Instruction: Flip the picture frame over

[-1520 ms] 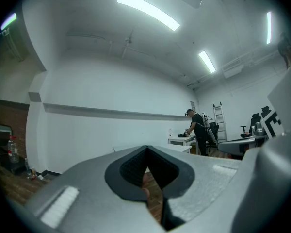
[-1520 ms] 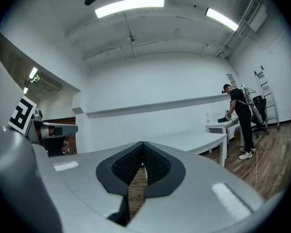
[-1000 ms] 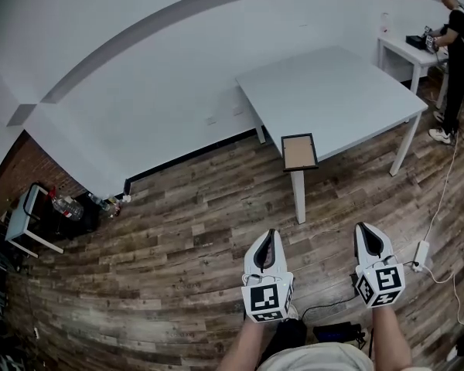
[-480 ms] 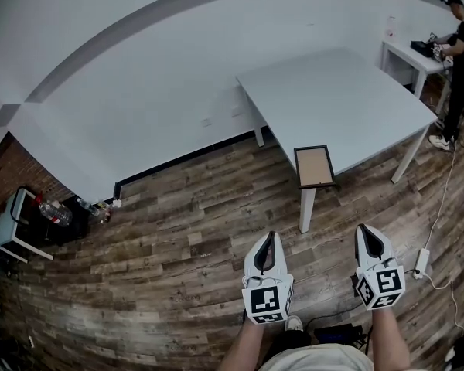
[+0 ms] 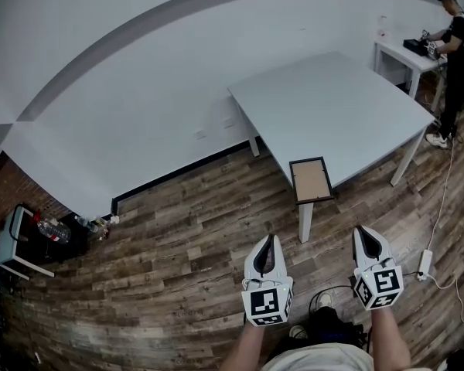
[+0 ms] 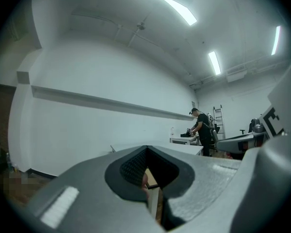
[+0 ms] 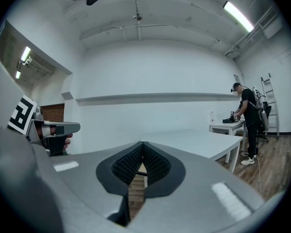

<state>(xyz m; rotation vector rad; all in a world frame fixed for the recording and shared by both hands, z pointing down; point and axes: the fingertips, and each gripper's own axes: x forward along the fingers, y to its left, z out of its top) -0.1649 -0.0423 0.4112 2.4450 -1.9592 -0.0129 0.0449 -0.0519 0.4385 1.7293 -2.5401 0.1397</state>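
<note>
Dark-edged picture frame lies flat on the near corner of the white table, centre-right in the head view. Left gripper and right gripper sit lower in frame, well apart from it, jaws pressed together, empty.

White-shelled left tongs, right tongs; black ribbed pads; black-white marker cubes; pale top

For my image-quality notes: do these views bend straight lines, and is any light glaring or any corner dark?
Head view: strong fisheye, the floor planks bow into arcs; even light, picture frame sharp. Left gripper view: ceiling lights glare white, corners black. Right gripper view: same dark round border, light softer.
</note>
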